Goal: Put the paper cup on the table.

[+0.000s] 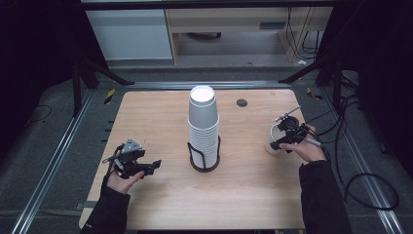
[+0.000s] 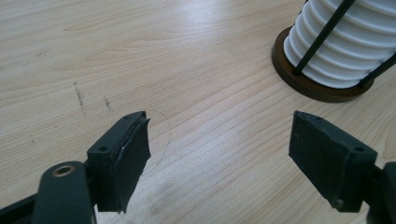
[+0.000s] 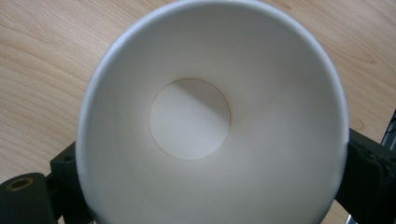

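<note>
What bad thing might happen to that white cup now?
The right gripper has the paper cup between its jaws, mouth up, near the table's right side. Squeezing harder might dent the thin wall; letting go unevenly might tip it over. Also, the tall stack of cups in its wire holder stands mid-table, so a careless swing of either hand, say the open left gripper, might knock it.

i can read no text, label, brand, number or sign from here: the white paper cups are plain, and so are the wooden table, the dark cup holder and the black gripper jaws.
</note>
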`<state>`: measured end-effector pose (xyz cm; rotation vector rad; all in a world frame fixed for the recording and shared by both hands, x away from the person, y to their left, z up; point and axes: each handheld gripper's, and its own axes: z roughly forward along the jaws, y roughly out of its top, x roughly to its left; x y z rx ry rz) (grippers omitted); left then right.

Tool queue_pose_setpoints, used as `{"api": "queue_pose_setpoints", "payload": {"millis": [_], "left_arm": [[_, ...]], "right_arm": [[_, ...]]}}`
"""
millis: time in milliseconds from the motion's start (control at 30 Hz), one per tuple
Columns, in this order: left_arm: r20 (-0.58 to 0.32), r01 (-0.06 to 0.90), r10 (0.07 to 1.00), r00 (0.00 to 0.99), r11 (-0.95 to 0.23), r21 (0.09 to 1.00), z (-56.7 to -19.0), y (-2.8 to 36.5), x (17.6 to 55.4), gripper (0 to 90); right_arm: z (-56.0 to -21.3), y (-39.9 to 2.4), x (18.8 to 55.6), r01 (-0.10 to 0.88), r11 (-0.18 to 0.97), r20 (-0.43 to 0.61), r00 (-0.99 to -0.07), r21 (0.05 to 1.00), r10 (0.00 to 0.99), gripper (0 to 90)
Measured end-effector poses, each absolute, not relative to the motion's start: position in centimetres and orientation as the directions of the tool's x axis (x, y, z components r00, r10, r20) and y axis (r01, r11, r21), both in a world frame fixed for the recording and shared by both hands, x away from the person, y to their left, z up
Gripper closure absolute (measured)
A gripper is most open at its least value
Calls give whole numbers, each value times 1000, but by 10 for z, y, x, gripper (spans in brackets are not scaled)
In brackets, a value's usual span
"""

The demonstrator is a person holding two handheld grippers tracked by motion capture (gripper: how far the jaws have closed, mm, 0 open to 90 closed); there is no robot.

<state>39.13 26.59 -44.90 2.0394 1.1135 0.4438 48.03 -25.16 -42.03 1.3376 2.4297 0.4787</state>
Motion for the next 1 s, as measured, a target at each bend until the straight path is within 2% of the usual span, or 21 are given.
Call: {"api": "queue_pose_setpoints", "payload": {"millis": [233, 533, 667, 800, 1000], "left_arm": [[-50, 566, 825, 563, -341, 751, -449, 265, 391, 198], [-50, 570, 823, 565, -346, 745, -451, 265, 392, 194], [-52, 569, 823, 566, -345, 746, -451, 266, 392, 190], [-52, 570, 823, 566, -345, 746, -452, 266, 392, 185], [-58, 573, 828, 558, -334, 748, -451, 269, 393, 182]], "right_arm": [[-428, -249, 484, 750, 530, -121, -529, 396, 840, 71], [-432, -245, 485, 732, 563, -160, -547, 385, 822, 57], [-434, -243, 487, 740, 561, -160, -544, 371, 824, 22], [-432, -240, 486, 739, 555, -150, -544, 382, 826, 10], [-420, -241, 478, 704, 551, -144, -551, 448, 822, 4]]}}
